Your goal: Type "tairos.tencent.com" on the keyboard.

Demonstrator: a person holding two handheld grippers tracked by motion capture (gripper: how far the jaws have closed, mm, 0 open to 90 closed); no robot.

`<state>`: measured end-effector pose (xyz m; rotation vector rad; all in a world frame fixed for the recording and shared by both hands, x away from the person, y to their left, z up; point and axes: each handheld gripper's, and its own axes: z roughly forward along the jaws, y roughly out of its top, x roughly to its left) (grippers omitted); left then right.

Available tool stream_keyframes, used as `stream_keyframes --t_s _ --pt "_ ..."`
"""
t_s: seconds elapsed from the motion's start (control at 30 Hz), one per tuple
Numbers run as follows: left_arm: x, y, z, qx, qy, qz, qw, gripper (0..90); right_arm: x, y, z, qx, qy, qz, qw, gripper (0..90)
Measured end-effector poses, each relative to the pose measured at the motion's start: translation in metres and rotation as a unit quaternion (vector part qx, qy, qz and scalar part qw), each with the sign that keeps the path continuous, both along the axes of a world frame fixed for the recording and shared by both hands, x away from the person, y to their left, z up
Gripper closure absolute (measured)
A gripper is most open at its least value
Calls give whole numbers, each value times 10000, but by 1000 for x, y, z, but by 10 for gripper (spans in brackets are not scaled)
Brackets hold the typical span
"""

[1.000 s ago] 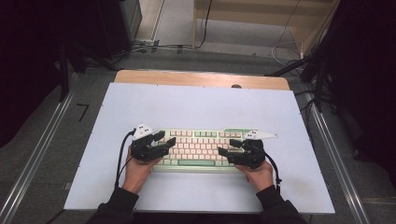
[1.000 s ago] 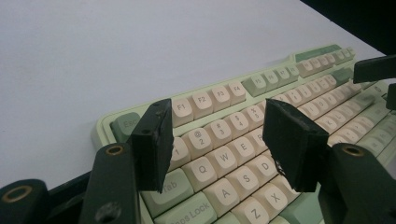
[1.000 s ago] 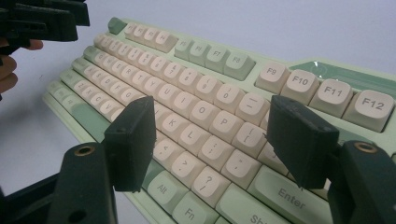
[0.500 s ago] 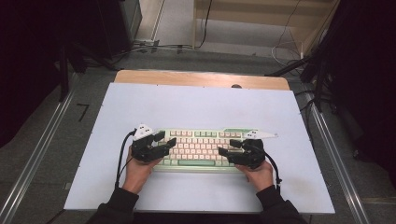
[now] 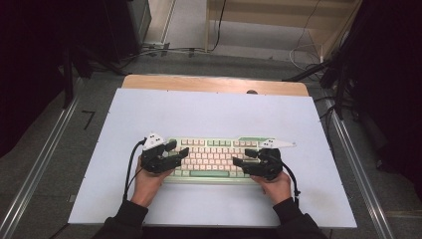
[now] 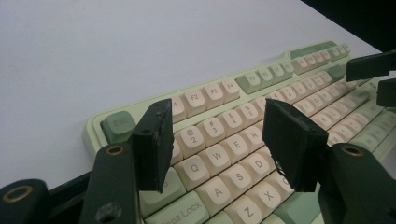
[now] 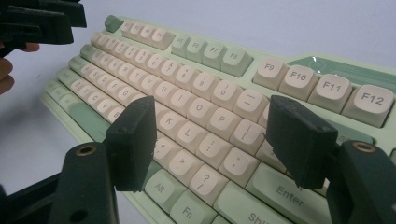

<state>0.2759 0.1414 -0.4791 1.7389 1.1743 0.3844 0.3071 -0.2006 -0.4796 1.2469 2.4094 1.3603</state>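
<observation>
Person's got both tools over the keyboard (image 5: 211, 158), which lies flat near the front edge of the white table (image 5: 214, 112), long side toward them. Left gripper (image 5: 180, 151) hangs over the left end, jaws spread wide w/ nothing between; its own view puts them above the Q/W/A/S keys (image 6: 222, 163), not touching as far as I can tell. Right gripper (image 5: 240, 161) sits over the right end, jaws also wide and empty, above the L/; keys, Enter key (image 7: 285, 191) just beside. Looks like a typing-style step, approach stage. Next prob. needs narrowing a jaw pair and dipping one tip straight down on a single key w/o catching neighbours.
</observation>
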Motion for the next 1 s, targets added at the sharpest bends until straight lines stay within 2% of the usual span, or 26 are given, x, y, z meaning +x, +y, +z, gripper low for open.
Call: stream_keyframes --t_s 0.17,0.33,0.6,0.7,0.8,1.0 --pt "-1 -2 1 -46 -17 -77 10000 461 0 0 0 -4 10 -1 10000 324" --pt "-3 -5 1 -88 -34 -228 9997 535 0 0 0 -1 9 2 10000 326" --pt "-4 -9 1 -202 -3 -576 9981 829 0 1 0 -5 26 9 10000 332" --pt "-5 -11 1 -200 26 -699 9973 898 0 1 -1 -11 25 15 10000 333" --pt "-5 -15 0 -184 53 -800 9966 900 0 1 -1 -12 25 18 10000 334" --pt "-7 -24 -3 -2 98 -963 9953 900 0 2 -1 -16 33 28 10000 335"
